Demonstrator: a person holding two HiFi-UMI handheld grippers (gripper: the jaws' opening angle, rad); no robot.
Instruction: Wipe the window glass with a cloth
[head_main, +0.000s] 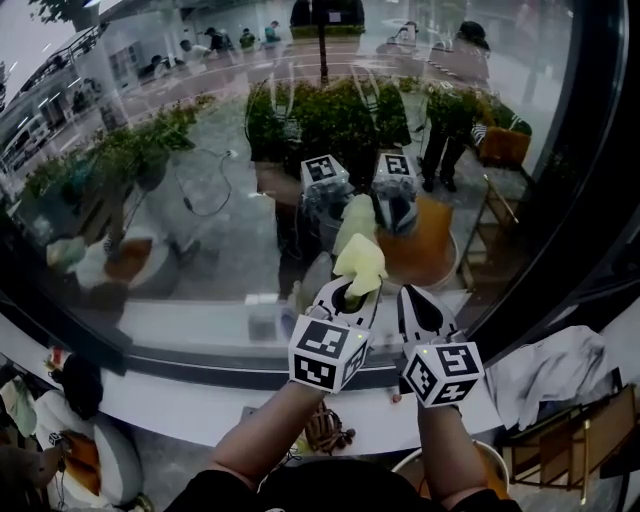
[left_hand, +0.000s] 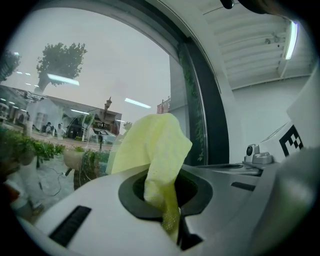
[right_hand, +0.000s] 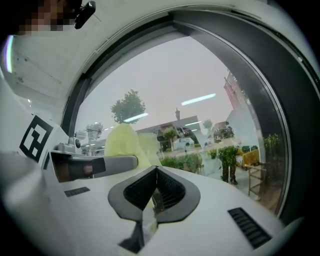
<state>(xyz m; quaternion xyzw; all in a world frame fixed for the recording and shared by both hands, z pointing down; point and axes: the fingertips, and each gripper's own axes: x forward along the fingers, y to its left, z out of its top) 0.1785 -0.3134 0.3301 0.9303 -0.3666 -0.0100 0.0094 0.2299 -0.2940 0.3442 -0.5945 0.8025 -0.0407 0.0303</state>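
A ground-floor shopfront or lobby: a big window (head_main: 200, 230) faces a paved street with planters (head_main: 330, 125) and pedestrians (head_main: 445, 105).

Cloth (head_main: 361, 262) in L gripper (head_main: 349, 291), R gripper (head_main: 421, 298) just beside (both before window glass (head_main: 200, 225)).

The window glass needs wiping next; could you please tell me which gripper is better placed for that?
Left, probably. The left gripper is shut on the yellow cloth, which sticks up toward the window glass. The right gripper is shut with nothing between its jaws.
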